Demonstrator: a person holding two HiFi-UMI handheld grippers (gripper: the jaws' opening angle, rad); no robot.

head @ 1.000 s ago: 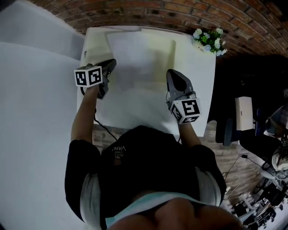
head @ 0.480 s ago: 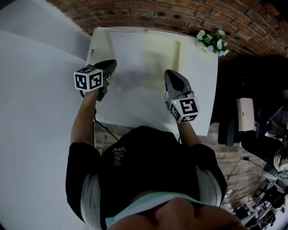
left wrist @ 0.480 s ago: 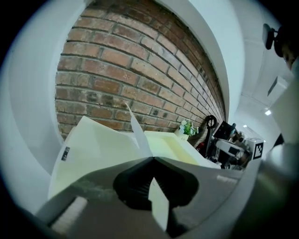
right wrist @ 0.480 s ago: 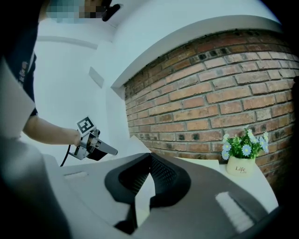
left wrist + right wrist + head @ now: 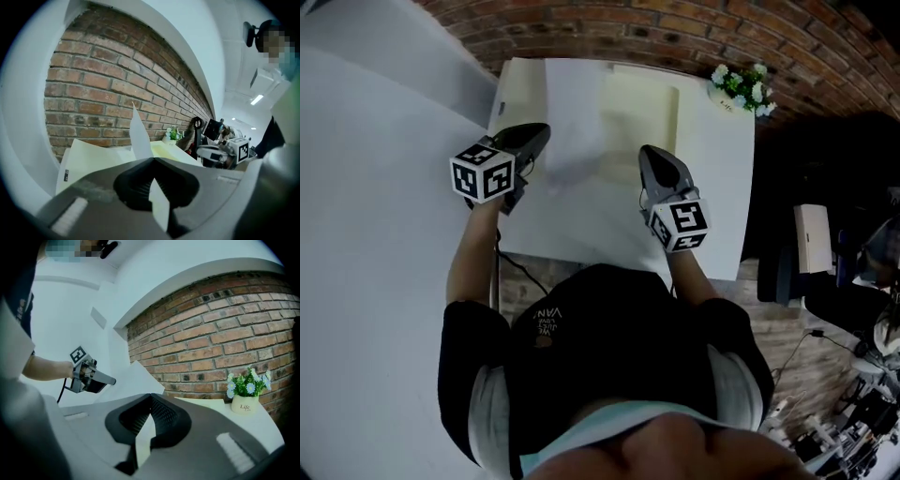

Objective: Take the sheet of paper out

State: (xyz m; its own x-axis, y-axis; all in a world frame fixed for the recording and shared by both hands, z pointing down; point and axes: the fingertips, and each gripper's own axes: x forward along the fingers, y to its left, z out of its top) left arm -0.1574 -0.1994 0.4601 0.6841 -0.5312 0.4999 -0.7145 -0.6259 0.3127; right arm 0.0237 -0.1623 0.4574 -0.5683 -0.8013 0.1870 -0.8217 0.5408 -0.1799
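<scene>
As I watched from the head camera, both tools had the sheet of paper (image 5: 572,122) above the pale yellow folder (image 5: 642,112). The left gripper (image 5: 539,133) was pinched shut on the sheet's edge at the folder's left side, and the right gripper (image 5: 649,157) was clamped on the near edge over the folder's front. The far corner was up in the air, so I judged it practically out, with only carrying clear and setting down left. Bare table (image 5: 717,187) lay on my side of the folder. The flower pot (image 5: 736,84) stood off its far right corner, with the brick wall (image 5: 675,28) close behind.
</scene>
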